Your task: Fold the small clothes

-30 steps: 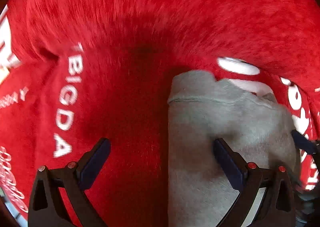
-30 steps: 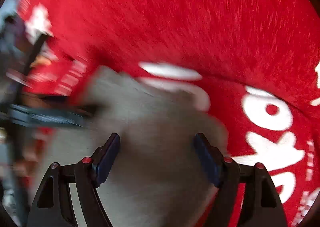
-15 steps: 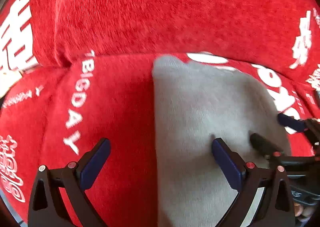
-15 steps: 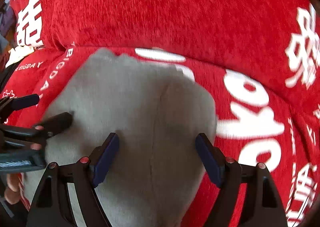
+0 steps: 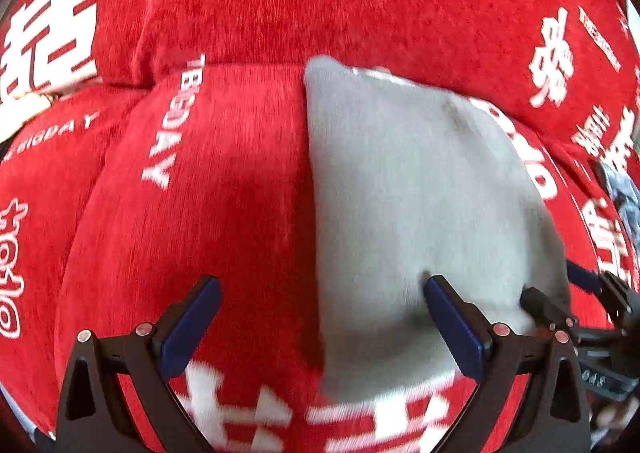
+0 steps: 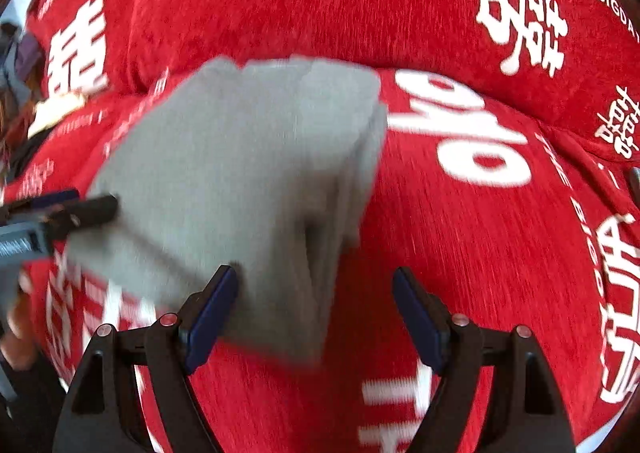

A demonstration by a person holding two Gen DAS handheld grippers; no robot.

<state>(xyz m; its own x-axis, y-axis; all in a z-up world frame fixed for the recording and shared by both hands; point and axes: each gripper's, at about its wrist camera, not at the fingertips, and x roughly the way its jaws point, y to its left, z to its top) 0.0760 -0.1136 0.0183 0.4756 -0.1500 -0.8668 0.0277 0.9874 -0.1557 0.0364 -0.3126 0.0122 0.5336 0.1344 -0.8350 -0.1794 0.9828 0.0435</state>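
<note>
The folded grey cloth [image 5: 420,213] is lying on the red sofa cover [image 5: 224,181] while the left gripper [image 5: 320,317] and right gripper [image 6: 316,305] are hovering spread wide, gripping nothing, so a fingertip could be snagging and undoing the fold.

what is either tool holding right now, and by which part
Nothing is held. The left tool and right tool are both open; the folded grey garment lies on the red cover.

A blurred grey folded cloth [image 6: 240,181] lies left of centre on the red printed cover [image 6: 460,233], the right gripper [image 6: 316,309] spread wide below it.
</note>
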